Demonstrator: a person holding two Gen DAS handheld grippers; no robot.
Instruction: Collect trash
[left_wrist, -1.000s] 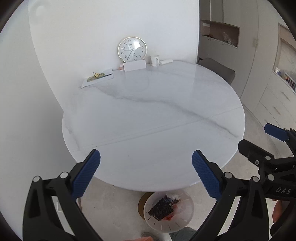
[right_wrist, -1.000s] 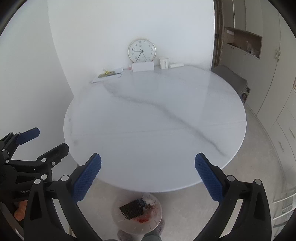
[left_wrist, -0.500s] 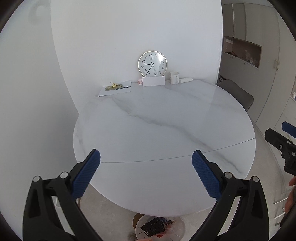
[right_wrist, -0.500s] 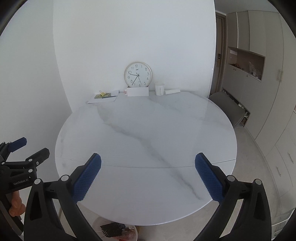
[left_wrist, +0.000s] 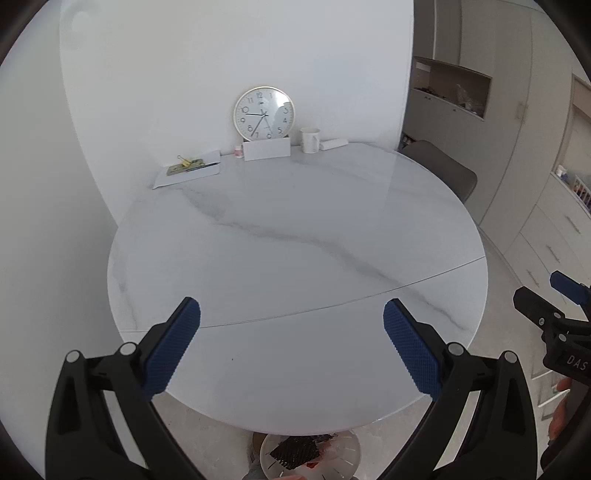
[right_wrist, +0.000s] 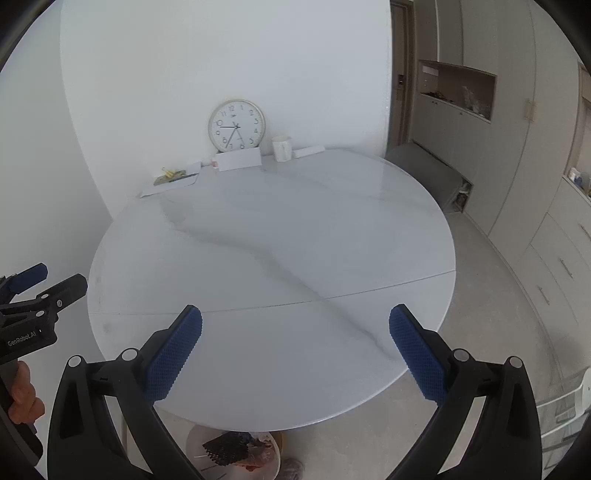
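Two tools, left tool (left_wrist: 291, 345) and right tool (right_wrist: 295, 350), gape; one bin (left_wrist: 343, 456).

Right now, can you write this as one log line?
left gripper: open, empty | right gripper: open, empty | table: middle bare | bin: holds trash

We look from both wrists, side by side, down across the round worktop (left_wrist: 295, 240) toward the wall clock (right_wrist: 236, 126), which both views share.
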